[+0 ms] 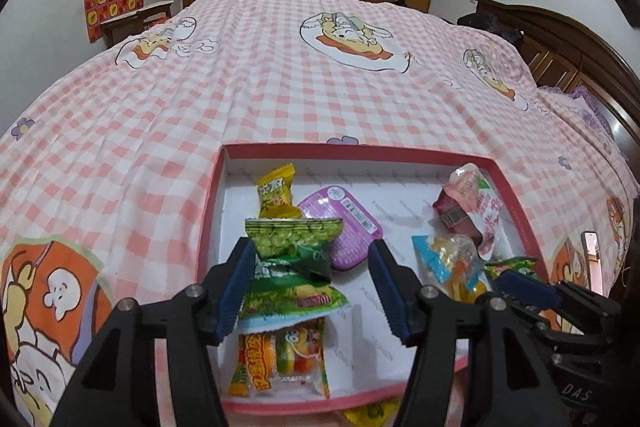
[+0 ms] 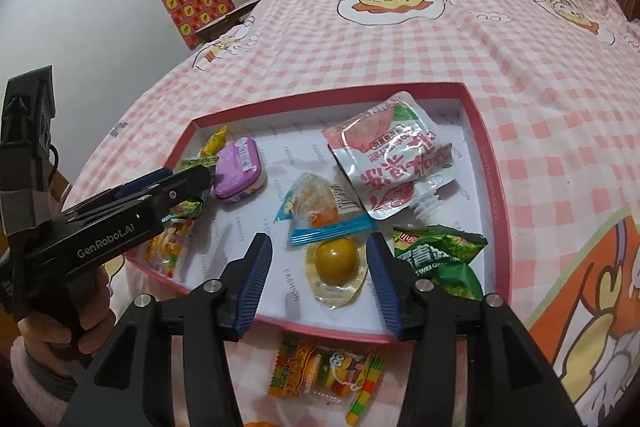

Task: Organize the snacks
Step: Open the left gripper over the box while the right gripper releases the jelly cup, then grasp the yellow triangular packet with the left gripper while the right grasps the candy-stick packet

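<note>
Shallow pink box (image 2: 496, 187) of snacks on the checked bed (image 1: 280, 99), left gripper (image 1: 312, 287) fingers apart around a green packet (image 1: 294, 239), right gripper (image 2: 318, 279) fingers apart either side of a clear-wrapped yellow ball (image 2: 337, 261), a burger-print packet (image 2: 324, 371) outside the box.

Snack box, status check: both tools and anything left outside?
Left tool open over green packets. Right tool open over egg pack. Gummy packet outside box.

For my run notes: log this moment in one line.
left gripper: open over green snack packs | right gripper: open over yellow jelly cup | pink box: holds snacks
</note>
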Available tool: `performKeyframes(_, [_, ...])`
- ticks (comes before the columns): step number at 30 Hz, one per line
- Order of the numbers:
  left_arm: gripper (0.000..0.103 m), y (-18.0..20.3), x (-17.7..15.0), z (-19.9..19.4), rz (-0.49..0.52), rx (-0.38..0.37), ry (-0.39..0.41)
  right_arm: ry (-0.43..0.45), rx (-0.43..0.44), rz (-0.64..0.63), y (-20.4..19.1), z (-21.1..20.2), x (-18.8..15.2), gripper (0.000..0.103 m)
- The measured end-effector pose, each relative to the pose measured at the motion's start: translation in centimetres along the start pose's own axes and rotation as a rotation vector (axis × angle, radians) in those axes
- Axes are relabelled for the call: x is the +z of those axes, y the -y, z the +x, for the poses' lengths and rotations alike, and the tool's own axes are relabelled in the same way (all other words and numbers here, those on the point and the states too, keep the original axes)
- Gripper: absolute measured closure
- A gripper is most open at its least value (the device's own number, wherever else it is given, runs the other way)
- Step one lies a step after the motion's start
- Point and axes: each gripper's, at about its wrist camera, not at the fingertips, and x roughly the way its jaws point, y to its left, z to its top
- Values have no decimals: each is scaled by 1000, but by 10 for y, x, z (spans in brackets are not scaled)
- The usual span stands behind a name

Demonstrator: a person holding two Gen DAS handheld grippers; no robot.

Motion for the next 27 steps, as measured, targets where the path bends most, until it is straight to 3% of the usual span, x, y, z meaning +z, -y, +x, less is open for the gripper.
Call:
performKeyframes(15, [42, 3, -24, -48, -12, -24, -11, 39, 6, -34, -11, -34, -20, 52])
performKeyframes(27, [42, 12, -57, -62, -22, -65, -57, 2, -29, 5, 2, -42, -47, 52])
